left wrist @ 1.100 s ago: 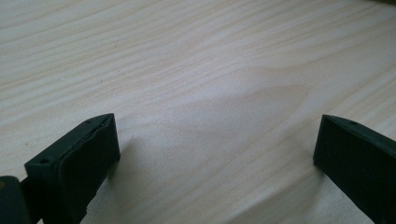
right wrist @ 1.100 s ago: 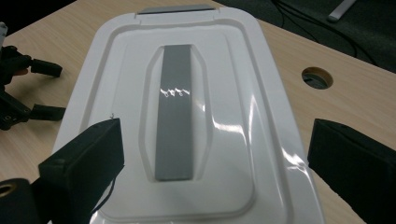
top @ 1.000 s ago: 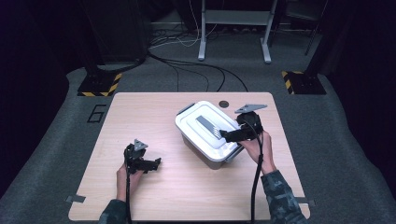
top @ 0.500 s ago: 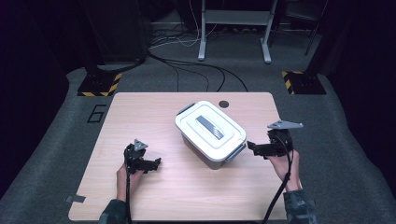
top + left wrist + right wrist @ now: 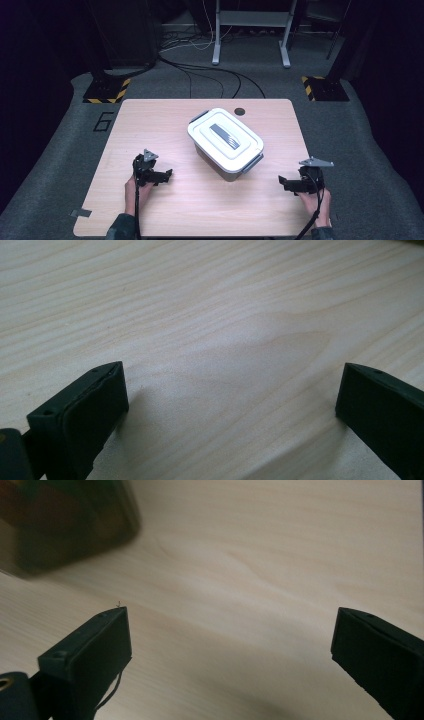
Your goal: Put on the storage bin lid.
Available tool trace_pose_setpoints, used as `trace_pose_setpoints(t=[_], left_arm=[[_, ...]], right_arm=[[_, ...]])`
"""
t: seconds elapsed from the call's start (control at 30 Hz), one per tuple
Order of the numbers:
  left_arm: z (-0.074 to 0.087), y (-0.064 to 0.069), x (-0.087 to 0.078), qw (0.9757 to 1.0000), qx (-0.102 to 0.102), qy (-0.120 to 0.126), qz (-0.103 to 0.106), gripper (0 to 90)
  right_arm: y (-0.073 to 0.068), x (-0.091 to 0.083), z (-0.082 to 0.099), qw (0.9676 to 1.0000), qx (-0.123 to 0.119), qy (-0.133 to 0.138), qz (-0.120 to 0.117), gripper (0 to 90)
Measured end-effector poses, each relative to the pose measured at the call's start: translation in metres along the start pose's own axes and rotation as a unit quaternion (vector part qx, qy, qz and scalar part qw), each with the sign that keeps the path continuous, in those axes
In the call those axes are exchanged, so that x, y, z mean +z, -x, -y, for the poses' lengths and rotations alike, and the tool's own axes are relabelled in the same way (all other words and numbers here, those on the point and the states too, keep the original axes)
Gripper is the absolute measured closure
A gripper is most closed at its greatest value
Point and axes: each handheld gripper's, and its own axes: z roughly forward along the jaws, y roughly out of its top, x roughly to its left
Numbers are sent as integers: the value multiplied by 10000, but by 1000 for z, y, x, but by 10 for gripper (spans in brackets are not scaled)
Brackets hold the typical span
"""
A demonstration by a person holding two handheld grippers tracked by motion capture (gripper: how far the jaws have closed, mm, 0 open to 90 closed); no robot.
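While my left gripper [image 5: 167,174] and right gripper [image 5: 281,181] rest with jaws released and empty, the lidded container [image 5: 225,142] sits mid-surface [image 5: 150,120]; a careless, one-sided reach could shove it askew.

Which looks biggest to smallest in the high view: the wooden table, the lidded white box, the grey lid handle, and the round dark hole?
1. wooden table
2. lidded white box
3. grey lid handle
4. round dark hole

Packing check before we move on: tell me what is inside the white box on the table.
The box has its white lid on, so the contents are hidden. It rests on the table.
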Motion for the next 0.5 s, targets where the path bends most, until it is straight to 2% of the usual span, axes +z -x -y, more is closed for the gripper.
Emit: trace_pose_setpoints(t=[0.1, 0.13, 0.17, 0.23, 0.27, 0.3, 0.33, 0.37, 0.5], left_arm=[[0, 0, 0, 10000, 0, -2, 0, 1], [0, 0, 0, 10000, 0, -2, 0, 1], [0, 0, 0, 10000, -2, -2, 1, 1], [0, 0, 0, 10000, -7, -1, 7, 1], [0, 0, 0, 10000, -5, -1, -1, 1], [0, 0, 1, 10000, -15, 36, -2, 1], [0, 0, 1, 10000, -15, 36, -2, 1], [0, 0, 1, 10000, -21, 34, 5, 1], [0, 0, 0, 10000, -28, 36, 2, 1]], right_arm=[[3, 8, 27, 9992, 82, -53, 388, 20], [3, 8, 27, 9992, 82, -53, 388, 20], [6, 12, 45, 9987, 263, 0, 443, 18], [7, 13, 49, 9985, 287, 33, 468, 13], [4, 11, 52, 9974, 208, 84, 685, 19], [2, 9, 54, 9966, 75, 244, 789, 22], [2, 9, 54, 9966, 75, 244, 789, 22], [1, 13, 54, 9970, 38, 6, 768, 0], [1, 14, 54, 9974, 69, -15, 715, 0]])
